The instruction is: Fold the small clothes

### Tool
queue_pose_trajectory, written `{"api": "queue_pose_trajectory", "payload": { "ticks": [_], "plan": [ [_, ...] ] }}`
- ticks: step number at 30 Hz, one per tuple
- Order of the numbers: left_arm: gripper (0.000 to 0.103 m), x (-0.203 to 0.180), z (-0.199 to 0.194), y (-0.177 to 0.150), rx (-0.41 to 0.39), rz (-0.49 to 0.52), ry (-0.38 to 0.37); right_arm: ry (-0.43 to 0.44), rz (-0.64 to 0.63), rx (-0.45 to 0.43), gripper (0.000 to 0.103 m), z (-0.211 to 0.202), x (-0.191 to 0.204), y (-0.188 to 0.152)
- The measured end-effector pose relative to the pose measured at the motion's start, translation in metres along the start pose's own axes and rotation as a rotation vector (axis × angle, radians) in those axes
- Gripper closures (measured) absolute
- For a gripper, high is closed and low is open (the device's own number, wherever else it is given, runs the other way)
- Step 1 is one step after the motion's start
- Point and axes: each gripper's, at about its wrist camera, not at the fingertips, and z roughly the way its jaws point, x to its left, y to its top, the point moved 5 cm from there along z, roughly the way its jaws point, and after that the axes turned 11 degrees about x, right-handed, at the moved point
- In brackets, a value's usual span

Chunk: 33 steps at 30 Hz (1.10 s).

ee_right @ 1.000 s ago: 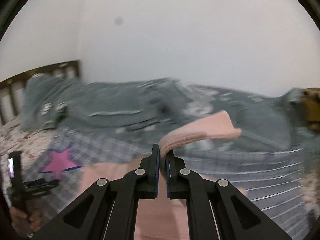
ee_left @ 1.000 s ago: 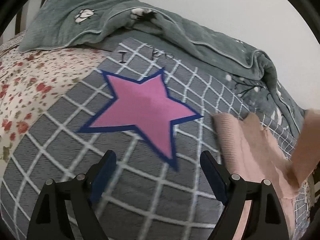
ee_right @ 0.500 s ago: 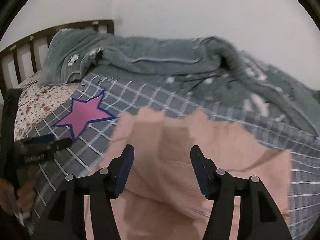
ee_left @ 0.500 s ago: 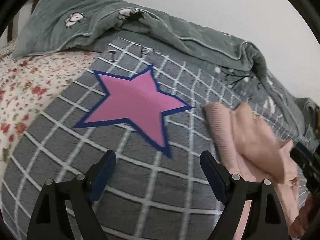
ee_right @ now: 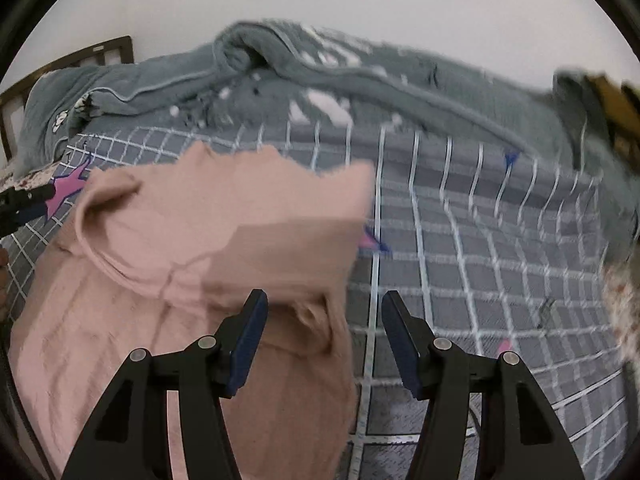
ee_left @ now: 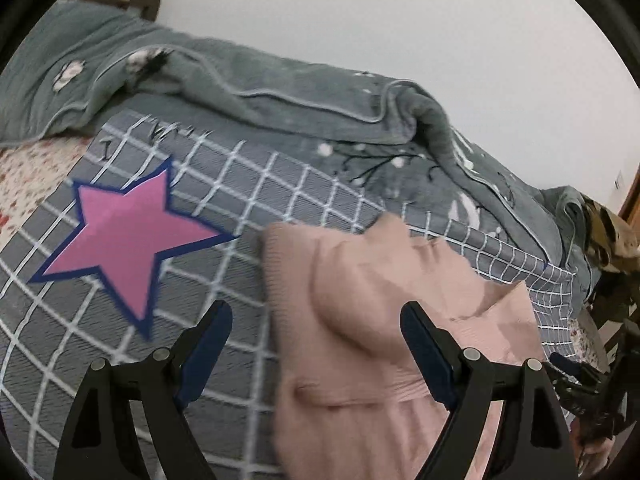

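The pink garment [ee_left: 360, 320] lies on the grey checked bedcover [ee_left: 260, 200], in the lower centre and right of your left wrist view and the left half of your right wrist view [ee_right: 180, 260]. It is rumpled rather than flat: a flap is laid over the body, with a ribbed band along its left edge and a rounded bulge near the middle. Your left gripper [ee_left: 316, 344] points down toward the garment with its jaws standing wide; the cloth shows between the fingers but the pads press on nothing. Your right gripper [ee_right: 324, 336] also tilts downward over the garment's right edge, jaws parted about halfway and empty; the cloth's edge lies between them, untouched by the pads. A pink star [ee_left: 124, 236] printed on the bedcover sits at the left of the left wrist view, well apart from the garment. A grey-green blanket [ee_left: 280, 92] is bunched along the top of the bed. The right wrist view is blurred, especially toward its right side. The garment's lower part is cut off by the frame edge and hidden behind the gripper bodies in both views.
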Motion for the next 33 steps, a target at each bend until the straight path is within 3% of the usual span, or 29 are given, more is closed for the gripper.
{"api": "queue_pose_trajectory", "payload": {
  "ticks": [4, 7, 12, 15, 17, 21, 29, 33],
  "plan": [
    [0.018, -0.014, 0.007, 0.001, -0.002, 0.027, 0.014, -0.027, -0.005, 0.042, 0.045, 0.021, 0.0, 0.013],
    [0.018, -0.02, 0.017, 0.002, 0.024, 0.018, -0.016, -0.019, 0.005, 0.051, 0.045, 0.032, -0.002, 0.022],
    [0.018, -0.039, 0.027, 0.003, 0.034, 0.043, -0.025, 0.033, 0.08, -0.006, 0.045, 0.027, -0.022, 0.019],
    [0.017, -0.049, 0.031, 0.001, 0.037, 0.059, -0.028, -0.05, 0.164, -0.061, 0.045, 0.02, -0.053, 0.018],
    [0.017, -0.052, 0.035, -0.001, 0.049, 0.069, -0.024, -0.018, 0.207, -0.05, 0.044, 0.023, -0.065, 0.012],
    [0.017, -0.055, 0.042, -0.007, 0.073, 0.097, -0.003, 0.047, 0.17, 0.005, 0.043, 0.029, -0.064, 0.005],
    [0.017, -0.054, 0.043, -0.005, 0.068, 0.077, -0.008, 0.119, 0.094, -0.2, 0.04, -0.028, -0.052, 0.009],
    [0.017, -0.042, 0.035, -0.002, 0.035, 0.038, 0.005, 0.214, 0.036, -0.189, 0.04, -0.031, -0.012, 0.019]
  ]
}}
